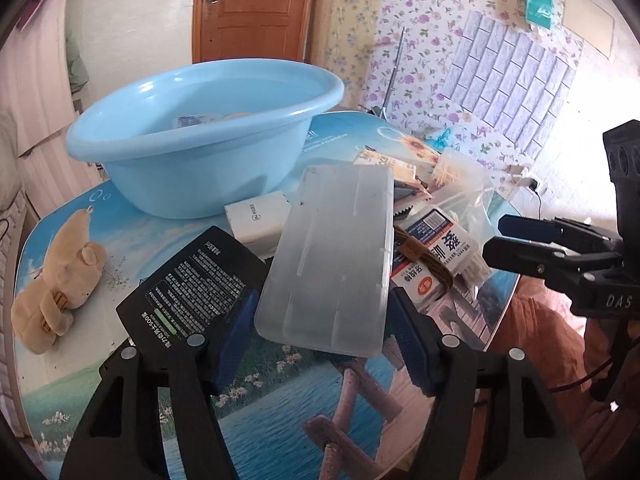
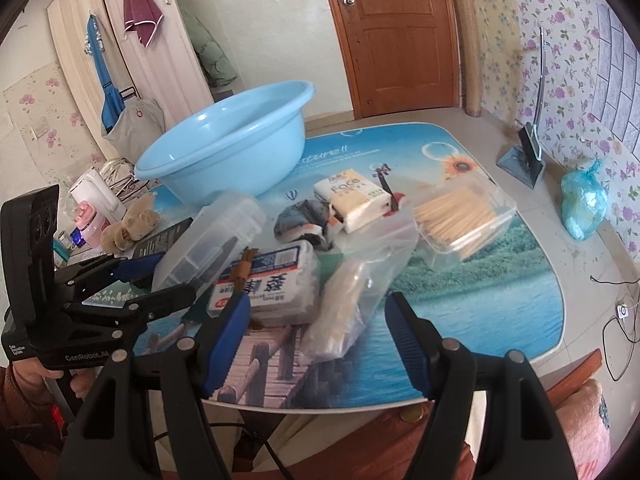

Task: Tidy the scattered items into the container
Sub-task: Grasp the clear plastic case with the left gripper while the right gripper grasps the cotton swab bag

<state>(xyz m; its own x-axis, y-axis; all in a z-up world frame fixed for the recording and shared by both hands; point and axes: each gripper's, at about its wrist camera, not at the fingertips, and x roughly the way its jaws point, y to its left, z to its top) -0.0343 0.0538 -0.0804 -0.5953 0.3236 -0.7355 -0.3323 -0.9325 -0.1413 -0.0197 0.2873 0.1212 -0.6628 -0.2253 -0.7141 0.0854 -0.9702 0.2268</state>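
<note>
Left wrist view, left gripper (image 1: 324, 332) grasping frosted translucent plastic case (image 1: 332, 256), right gripper (image 2: 316, 340) released.

One basin (image 2: 224, 148) — two grippers (image 1: 320, 344)

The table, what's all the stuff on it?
Basin: one, light blue, back left.
Clear box: one, frosted, between the left gripper's jaws.
Black box: one, beside the clear box.
Teddy: one, tan, left edge.
Tissues: one pack, white, middle.
Toothpick tub: one, clear, right.
Bag: one, clear, front.
Swab pack: one, white, front.
Left gripper: black with blue pads.
Right gripper: open, empty.
</note>
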